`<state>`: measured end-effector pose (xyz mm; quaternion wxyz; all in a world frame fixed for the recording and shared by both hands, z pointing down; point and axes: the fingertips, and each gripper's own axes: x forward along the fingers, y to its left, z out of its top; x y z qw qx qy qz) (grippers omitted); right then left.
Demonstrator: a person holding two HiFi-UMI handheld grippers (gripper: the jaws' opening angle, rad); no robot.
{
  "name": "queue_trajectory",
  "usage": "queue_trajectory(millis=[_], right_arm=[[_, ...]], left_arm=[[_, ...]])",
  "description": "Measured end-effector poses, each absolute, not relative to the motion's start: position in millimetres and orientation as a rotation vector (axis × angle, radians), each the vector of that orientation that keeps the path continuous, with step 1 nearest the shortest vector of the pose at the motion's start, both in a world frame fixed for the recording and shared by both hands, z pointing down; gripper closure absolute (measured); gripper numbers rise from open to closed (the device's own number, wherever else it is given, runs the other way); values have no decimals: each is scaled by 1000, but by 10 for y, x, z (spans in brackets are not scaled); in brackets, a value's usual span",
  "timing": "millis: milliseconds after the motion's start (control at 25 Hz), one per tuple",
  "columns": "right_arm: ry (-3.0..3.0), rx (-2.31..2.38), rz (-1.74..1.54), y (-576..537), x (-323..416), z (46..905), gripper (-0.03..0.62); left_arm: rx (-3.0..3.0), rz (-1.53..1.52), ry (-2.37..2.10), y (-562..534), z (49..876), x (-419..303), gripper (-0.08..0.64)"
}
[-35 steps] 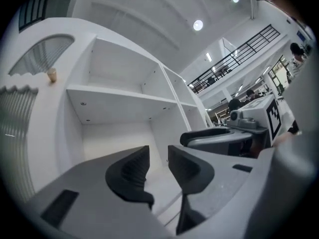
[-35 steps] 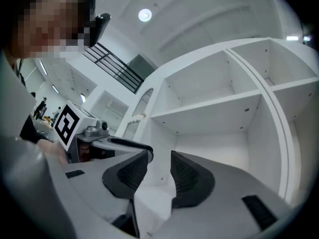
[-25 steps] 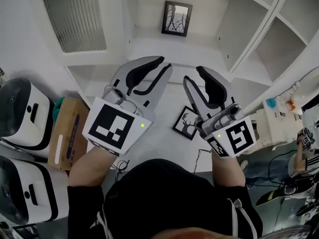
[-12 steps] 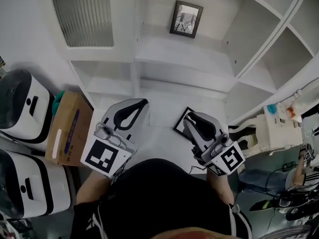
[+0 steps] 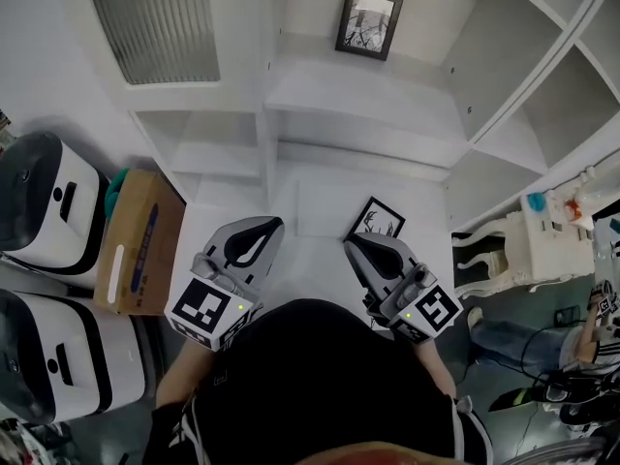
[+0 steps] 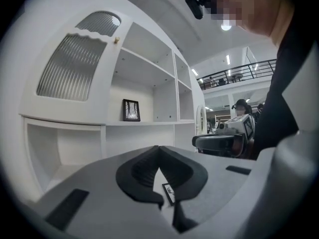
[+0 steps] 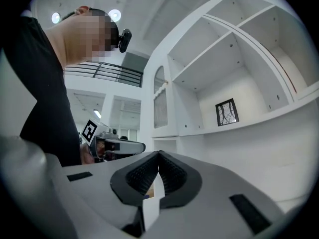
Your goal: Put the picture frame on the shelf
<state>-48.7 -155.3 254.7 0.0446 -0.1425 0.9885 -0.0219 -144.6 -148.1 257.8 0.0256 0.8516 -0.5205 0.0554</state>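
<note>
Shelf unit (image 5: 417,114): an upper compartment holds one picture frame (image 5: 368,22), upright against the back wall. A second picture frame (image 5: 376,221) with a deer print lies flat low down in front of the unit, just beyond the right claw (image 5: 354,243). Cardboard box (image 5: 131,250) at left, teal item (image 5: 116,182) at its far end; inside or behind, can't tell. Left claw (image 5: 266,226) and right claw are both clenched, nothing between them. A second ago both claws were raised toward the shelves with jaws apart; now they are pulled back near the body. Frames unmoved.
</note>
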Motion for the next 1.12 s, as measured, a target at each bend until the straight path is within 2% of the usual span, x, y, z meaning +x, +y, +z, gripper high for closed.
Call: queue_trajectory(millis=[1120], right_arm=[[3062, -510, -92, -1574, -465, 2691, 573]], left_arm=[[2635, 149, -1452, -1519, 2648, -1339, 554]])
